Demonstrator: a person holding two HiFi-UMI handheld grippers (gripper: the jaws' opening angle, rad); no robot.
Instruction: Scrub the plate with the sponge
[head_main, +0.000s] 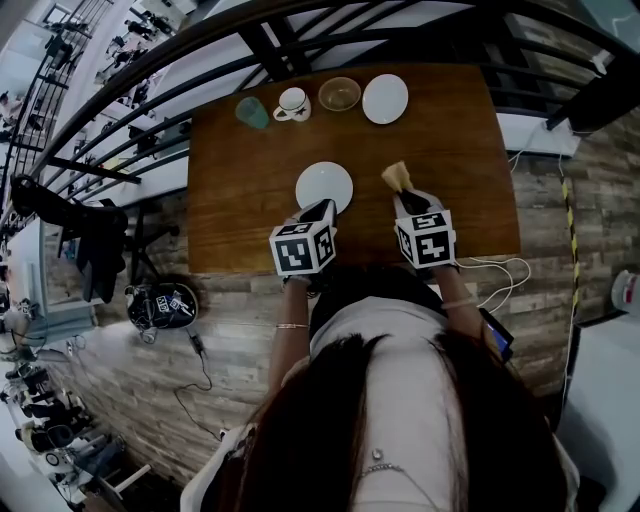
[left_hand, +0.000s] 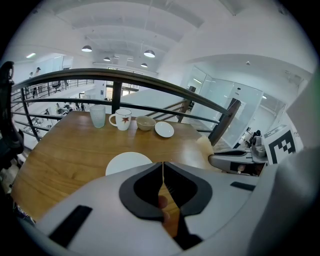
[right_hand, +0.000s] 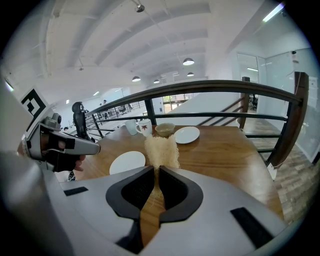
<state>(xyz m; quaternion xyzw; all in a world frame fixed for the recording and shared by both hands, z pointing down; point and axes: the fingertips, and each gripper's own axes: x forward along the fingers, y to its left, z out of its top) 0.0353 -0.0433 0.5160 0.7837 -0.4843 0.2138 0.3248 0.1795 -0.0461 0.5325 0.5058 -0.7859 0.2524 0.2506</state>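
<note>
A white plate (head_main: 324, 186) lies flat on the wooden table (head_main: 240, 200), near its front middle. My left gripper (head_main: 322, 208) hovers at the plate's near right rim, jaws shut with nothing seen between them; in the left gripper view the plate (left_hand: 127, 162) sits just left of the tips (left_hand: 163, 165). My right gripper (head_main: 403, 196) is shut on a pale yellow fibrous sponge (head_main: 397, 177), which sticks out past the tips (right_hand: 157, 169). The sponge (right_hand: 161, 150) is held to the right of the plate (right_hand: 127, 162), apart from it.
Along the table's far edge stand a teal glass (head_main: 252, 112), a white mug (head_main: 292, 104), a small bowl (head_main: 339, 94) and a white saucer (head_main: 385, 98). A dark railing (head_main: 150, 60) curves behind the table. Cables (head_main: 500, 270) lie on the floor at right.
</note>
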